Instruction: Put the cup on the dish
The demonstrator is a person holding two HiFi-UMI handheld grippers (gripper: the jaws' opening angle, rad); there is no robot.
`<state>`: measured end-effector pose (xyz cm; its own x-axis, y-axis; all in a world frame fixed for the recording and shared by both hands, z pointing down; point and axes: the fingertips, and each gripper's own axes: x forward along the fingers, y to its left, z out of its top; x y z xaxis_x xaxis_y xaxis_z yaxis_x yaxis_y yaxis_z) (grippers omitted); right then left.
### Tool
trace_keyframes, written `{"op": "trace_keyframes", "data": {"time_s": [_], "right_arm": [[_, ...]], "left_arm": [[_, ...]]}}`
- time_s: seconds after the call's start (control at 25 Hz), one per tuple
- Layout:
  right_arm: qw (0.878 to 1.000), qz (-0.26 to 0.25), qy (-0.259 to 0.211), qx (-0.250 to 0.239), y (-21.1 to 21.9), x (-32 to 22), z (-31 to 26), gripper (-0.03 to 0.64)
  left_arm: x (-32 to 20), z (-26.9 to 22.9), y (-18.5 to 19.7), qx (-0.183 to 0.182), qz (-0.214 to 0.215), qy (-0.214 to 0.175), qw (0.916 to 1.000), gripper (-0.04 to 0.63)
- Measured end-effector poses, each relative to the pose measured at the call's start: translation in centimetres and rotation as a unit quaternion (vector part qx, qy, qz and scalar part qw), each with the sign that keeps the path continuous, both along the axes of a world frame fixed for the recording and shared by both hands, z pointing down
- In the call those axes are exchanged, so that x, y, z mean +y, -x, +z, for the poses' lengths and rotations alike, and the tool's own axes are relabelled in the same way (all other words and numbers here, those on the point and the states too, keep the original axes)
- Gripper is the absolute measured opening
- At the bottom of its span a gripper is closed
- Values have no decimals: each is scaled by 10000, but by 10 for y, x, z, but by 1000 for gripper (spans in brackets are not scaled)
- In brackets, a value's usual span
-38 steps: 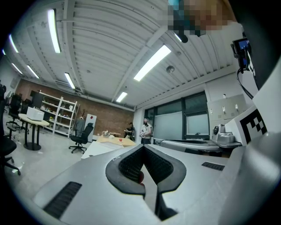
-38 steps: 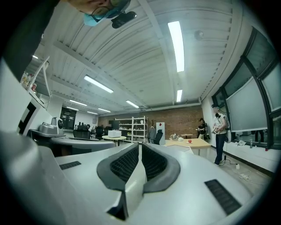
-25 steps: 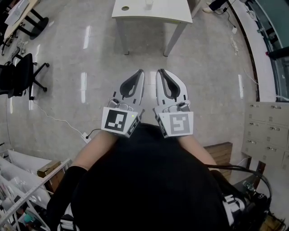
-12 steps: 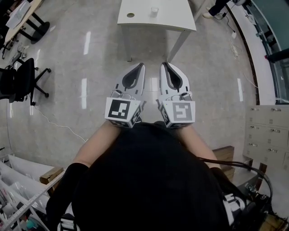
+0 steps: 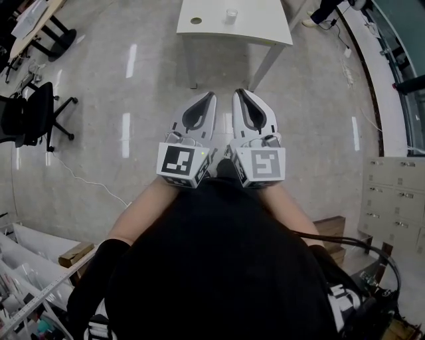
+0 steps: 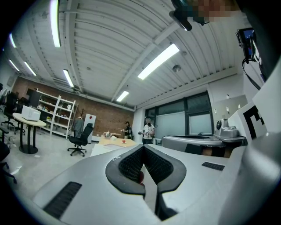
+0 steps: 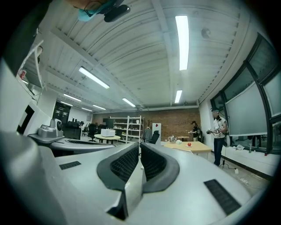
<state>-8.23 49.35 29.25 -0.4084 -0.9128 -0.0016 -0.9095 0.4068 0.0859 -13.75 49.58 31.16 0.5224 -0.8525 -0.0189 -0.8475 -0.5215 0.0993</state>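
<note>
Head view: the white table [image 5: 265,30] sits lower in the picture than a second ago, with more of its top showing. The cup [image 5: 231,13] stands on it, apart from the dish [image 5: 196,20]. The left gripper [image 5: 211,97] and right gripper [image 5: 237,93] hang side by side. Left gripper view: jaws closed tip to tip, holding nothing. Right gripper view: likewise.

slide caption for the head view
Left gripper and right gripper, both shut, side by side facing a white table with cup and dish
</note>
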Motion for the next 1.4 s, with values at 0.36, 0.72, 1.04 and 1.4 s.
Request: {"op": "trace_keyframes", "data": {"time_s": [0.36, 0.72, 1.04, 1.4], "right_arm": [[9998, -198, 3, -64, 0, -27, 4, 15], [9998, -120, 179, -59, -15, -62, 11, 15], [9994, -169, 316, -37, -34, -116, 21, 15], [9985, -191, 509, -47, -49, -184, 24, 15]], "left_arm": [[-28, 3, 1, -82, -188, 100, 9997, -2], [-62, 11, -14, -108, -129, 152, 9997, -2], [-114, 20, -39, -106, -38, 282, 9995, -2], [-182, 22, -54, -146, -126, 330, 9993, -2]]}}
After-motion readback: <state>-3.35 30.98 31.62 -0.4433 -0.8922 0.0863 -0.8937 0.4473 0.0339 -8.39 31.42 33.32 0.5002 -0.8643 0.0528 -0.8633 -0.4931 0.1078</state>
